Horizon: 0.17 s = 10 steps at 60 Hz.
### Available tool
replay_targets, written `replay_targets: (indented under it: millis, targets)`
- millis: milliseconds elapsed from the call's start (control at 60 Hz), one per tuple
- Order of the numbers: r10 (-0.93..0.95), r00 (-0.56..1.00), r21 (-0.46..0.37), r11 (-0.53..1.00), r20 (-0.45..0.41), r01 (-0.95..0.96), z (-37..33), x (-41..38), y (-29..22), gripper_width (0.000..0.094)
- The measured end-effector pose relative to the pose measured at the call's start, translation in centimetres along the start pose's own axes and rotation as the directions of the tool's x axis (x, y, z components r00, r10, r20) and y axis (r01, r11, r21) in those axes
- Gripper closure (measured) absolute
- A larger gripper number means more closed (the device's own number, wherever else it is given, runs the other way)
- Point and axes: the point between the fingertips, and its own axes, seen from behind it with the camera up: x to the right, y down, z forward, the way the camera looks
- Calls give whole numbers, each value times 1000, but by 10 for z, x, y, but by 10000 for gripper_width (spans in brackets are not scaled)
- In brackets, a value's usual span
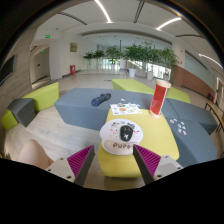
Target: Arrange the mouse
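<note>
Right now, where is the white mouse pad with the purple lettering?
In the gripper view, the white mouse pad lies on the yellow table, just ahead of the open hand-held gripper and nearer than the red cup.

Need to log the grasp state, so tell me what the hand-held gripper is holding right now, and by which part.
Nothing. The hand-held gripper is open, its fingers apart, with the mouse resting on the yellow table just ahead of them.

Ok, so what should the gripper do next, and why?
Probably ease forward a little. The gripper has its jaws open with nothing between them, and the white rounded thing, likely the mouse, lies just ahead of them on the yellow table.
</note>
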Motion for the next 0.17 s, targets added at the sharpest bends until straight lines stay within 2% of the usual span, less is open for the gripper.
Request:
replay_targets:
  millis: [167]
  targets:
    - [23,999,34,999,-26,-22,6,15,-3,98]
